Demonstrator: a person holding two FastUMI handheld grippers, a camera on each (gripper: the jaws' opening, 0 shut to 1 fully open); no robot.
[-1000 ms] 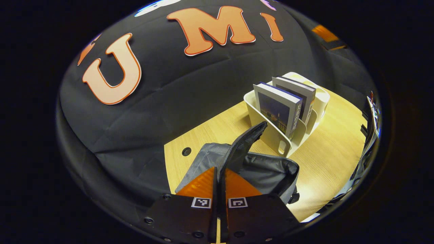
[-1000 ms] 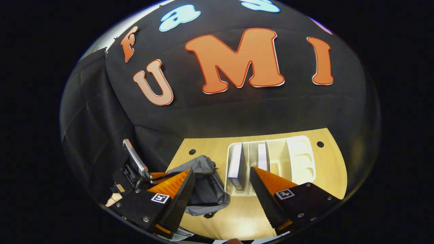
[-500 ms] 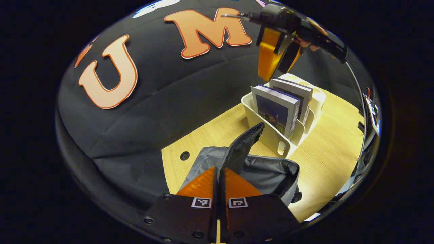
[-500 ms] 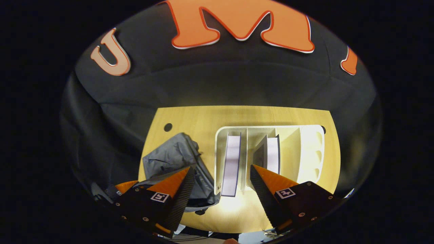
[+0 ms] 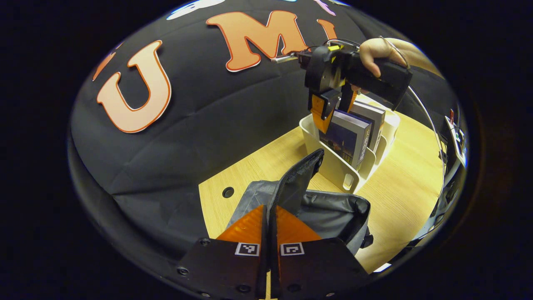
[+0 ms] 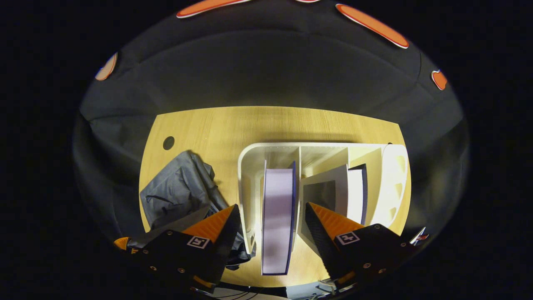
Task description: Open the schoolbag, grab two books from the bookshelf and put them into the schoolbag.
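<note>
We look down on the white bookshelf (image 6: 250,166) standing on the wooden counter (image 6: 270,125). The right gripper (image 6: 270,216) hangs above it with its fingers (image 6: 216,223) spread wide — one on each side of the first book (image 6: 277,216), not touching it. A second book (image 6: 354,191) leans in the next compartment. The grey schoolbag (image 6: 179,191) lies just beside the bookshelf — on its left.

Left gripper view: you look low and close over the schoolbag (image 5: 329,212) toward the bookshelf (image 5: 333,164) and wall | Right gripper view: you look straight down, close above the bookshelf (image 6: 250,166) | Both see: bookshelf, schoolbag (image 6: 179,191), table (image 6: 266,125)
</note>
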